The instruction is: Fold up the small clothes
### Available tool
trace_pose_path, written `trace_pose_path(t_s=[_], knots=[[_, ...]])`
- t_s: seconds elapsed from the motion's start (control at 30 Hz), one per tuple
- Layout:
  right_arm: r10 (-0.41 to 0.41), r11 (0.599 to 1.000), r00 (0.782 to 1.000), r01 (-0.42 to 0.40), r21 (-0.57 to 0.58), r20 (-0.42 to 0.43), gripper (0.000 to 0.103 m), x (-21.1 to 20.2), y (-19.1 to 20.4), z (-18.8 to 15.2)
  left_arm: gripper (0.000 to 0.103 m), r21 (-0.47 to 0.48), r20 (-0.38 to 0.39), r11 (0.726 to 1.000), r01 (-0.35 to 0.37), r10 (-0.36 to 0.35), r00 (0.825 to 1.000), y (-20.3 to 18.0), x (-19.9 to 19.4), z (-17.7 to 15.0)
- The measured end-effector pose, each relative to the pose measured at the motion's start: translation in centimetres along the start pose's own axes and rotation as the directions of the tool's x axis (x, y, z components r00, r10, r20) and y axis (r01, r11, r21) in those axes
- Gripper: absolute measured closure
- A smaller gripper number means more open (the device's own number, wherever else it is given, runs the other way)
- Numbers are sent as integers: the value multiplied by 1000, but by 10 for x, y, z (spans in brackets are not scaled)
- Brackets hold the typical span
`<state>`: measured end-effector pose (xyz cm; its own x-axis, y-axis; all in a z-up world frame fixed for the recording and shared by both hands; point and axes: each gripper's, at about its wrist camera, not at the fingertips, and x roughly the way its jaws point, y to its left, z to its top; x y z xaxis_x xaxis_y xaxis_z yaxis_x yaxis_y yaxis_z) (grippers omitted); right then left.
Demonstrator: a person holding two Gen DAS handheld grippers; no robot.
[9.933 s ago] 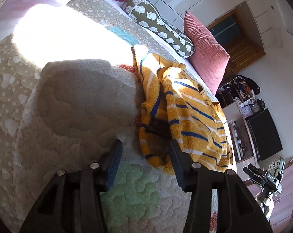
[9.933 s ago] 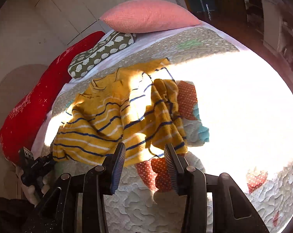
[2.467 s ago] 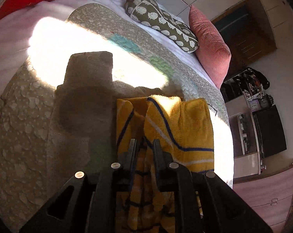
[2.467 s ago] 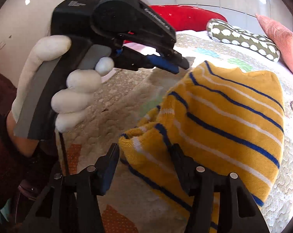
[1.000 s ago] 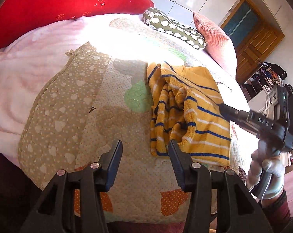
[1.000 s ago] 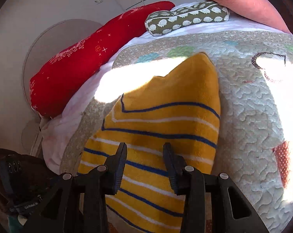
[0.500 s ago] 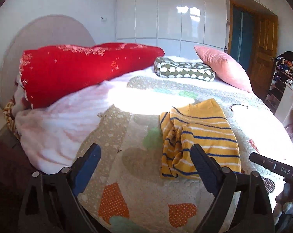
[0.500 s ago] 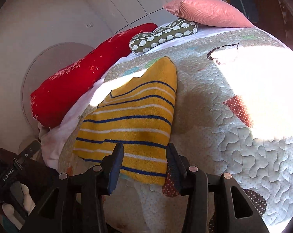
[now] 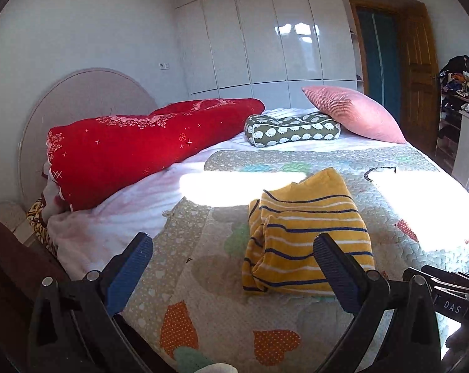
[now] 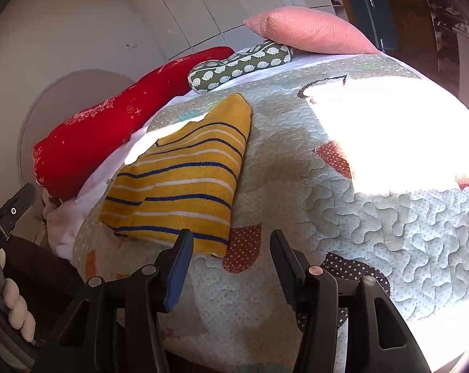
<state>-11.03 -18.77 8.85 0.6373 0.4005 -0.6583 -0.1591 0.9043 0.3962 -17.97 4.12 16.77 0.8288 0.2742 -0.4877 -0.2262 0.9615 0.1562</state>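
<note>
A yellow garment with blue and white stripes [image 9: 305, 227] lies folded into a compact rectangle on the patchwork quilt [image 9: 222, 320]. It also shows in the right wrist view [image 10: 184, 180]. My left gripper [image 9: 232, 264] is wide open and empty, held back from the bed with the garment beyond its right finger. My right gripper [image 10: 229, 251] is open and empty, just in front of the garment's near right corner. The right tool [image 9: 445, 289] shows at the lower right of the left wrist view.
A red blanket [image 9: 135, 143] lies along the bed's left side by the round headboard. A green patterned pillow [image 9: 291, 130] and a pink cushion [image 9: 349, 113] lie at the far end. White wardrobes and a wooden door [image 9: 417, 68] stand behind. Bright sunlight falls on the quilt [image 10: 389, 136].
Both grippers let go of the garment and drew back from the bed. The left gripper opened wider and rose to a level view. The folded garment stays put.
</note>
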Motion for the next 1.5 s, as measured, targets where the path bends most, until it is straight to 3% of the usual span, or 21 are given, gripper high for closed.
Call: trace_pose_path(t_s=[0.53,0.73,0.9,1.03,1.13,1.23,1.5], knots=[[-36,992,999,31,-124,-30,44,12,34,-15,0,-50,-43,997,67,-69,997,1,5,-12],[-35,989,998,28,-143,-48,41,17,39,-19,0,-72,-124,992,99,-108,986,2,19,-19],[-48,988,997,38,-148,-64,41,21,41,-22,0,-68,-146,991,114,-123,982,-1,22,-23],[-98,983,993,86,-163,-65,41,22,42,-25,0,-76,-194,982,173,-185,963,-6,27,-30],[-182,969,983,174,-174,-36,41,19,42,-23,0,-59,-245,978,198,-206,947,-15,34,-39],[-272,946,962,266,-184,-4,41,14,44,-19,0,-40,-277,980,193,-196,940,-24,39,-50],[-329,922,944,326,-208,20,38,11,53,-19,0,-15,-316,984,177,-173,933,-30,46,-62]])
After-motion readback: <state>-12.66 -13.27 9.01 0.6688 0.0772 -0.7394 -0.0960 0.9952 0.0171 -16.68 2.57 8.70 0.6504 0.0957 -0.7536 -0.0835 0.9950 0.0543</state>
